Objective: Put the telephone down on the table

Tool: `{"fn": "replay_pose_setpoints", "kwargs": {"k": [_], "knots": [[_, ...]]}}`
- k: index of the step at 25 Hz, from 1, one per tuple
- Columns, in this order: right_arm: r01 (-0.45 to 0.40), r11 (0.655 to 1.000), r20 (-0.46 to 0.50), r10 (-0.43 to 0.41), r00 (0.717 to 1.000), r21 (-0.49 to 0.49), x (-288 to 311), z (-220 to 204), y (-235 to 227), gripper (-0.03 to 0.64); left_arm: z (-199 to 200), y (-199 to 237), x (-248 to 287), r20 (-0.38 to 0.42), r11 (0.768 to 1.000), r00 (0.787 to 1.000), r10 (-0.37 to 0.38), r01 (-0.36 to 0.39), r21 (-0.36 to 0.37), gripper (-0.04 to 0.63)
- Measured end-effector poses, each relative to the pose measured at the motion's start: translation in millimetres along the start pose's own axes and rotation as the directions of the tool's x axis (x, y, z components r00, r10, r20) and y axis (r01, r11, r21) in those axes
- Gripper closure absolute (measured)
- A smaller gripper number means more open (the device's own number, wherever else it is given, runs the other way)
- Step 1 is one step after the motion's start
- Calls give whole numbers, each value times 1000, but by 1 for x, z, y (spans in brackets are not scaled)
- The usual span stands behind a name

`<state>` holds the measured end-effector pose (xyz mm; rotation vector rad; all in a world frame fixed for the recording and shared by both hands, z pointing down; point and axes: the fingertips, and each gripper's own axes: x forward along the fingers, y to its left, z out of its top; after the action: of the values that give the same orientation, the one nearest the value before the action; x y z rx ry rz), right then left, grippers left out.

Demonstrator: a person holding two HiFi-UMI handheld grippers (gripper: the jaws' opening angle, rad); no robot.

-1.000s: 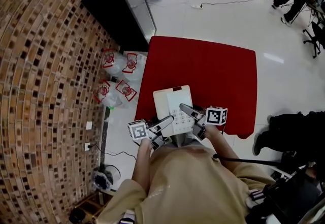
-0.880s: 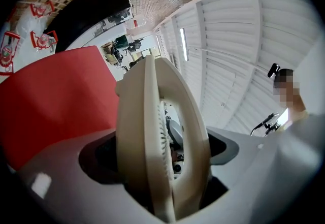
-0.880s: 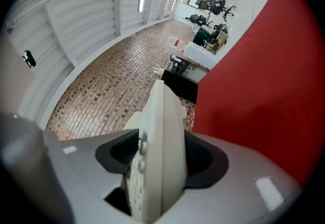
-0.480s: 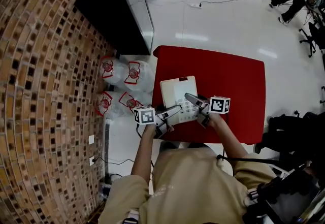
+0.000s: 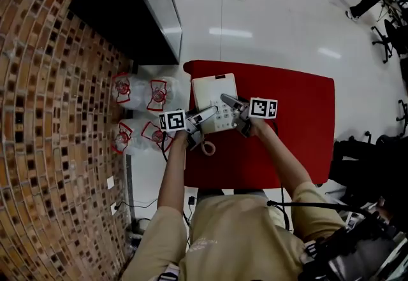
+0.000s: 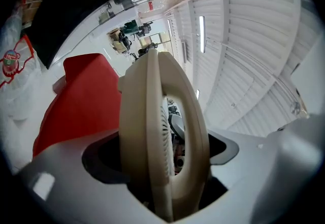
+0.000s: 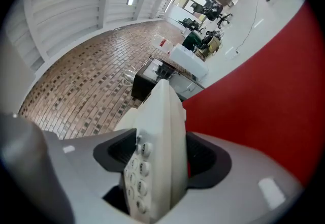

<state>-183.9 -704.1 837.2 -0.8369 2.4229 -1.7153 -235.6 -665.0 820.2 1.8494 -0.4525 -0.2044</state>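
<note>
Cream telephone [image 5: 215, 102] is over the red table [image 5: 293, 127], near its left edge. The left gripper [image 5: 207, 115] pinches its handset side and the right gripper [image 5: 231, 106] pinches its button side, both closed tight on it.

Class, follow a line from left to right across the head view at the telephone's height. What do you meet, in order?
Brick wall → plastic bags → left marker cube → telephone → right marker cube → bare red table → white floor.
</note>
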Motion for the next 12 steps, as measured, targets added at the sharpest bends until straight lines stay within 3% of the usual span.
{"fn": "replay_pose_setpoints", "kwargs": {"k": [8, 12], "knots": [[108, 987, -57, -115, 992, -118, 69, 57, -56, 302, 61, 83, 33, 22, 993, 997, 72, -70, -90, 143], [185, 967, -42, -196, 980, -176, 80, 61, -78, 305, 65, 113, 41, -29, 979, 984, 174, -176, -106, 117]]}}
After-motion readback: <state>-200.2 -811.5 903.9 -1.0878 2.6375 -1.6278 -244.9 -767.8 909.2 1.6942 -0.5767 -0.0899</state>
